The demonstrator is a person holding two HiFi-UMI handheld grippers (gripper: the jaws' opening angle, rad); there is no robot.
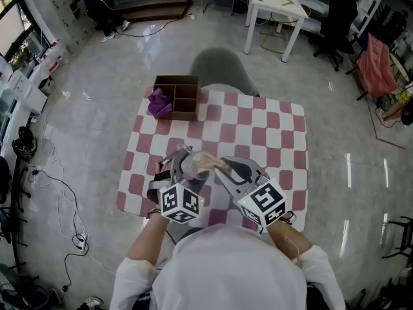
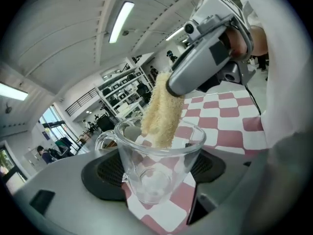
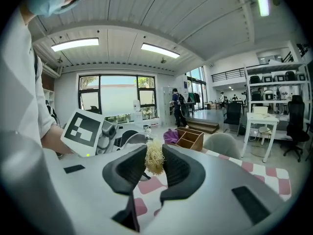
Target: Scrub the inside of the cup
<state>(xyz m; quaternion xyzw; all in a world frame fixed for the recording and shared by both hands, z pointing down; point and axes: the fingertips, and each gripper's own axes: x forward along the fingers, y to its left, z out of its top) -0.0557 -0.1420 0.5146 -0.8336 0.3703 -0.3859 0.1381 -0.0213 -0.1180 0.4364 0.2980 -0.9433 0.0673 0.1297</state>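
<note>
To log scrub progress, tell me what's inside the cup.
Only the tip of the loofah, held by the right claw, dips into the cup. Its bottom looks bare. The loofah covers part of the far wall.

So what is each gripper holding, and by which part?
The left gripper clamps the glass cup by its sides. The right gripper pinches the loofah scrubber by one end.

In the head view, lower centre, the cup (image 1: 193,166) is mostly hidden by the left gripper (image 1: 184,160). The loofah (image 2: 160,115) has its top end buried in the right gripper (image 2: 176,93) (upper right of the left gripper view). The purple thing (image 1: 158,102) in the box (image 1: 187,95) is too small to tell.
</note>
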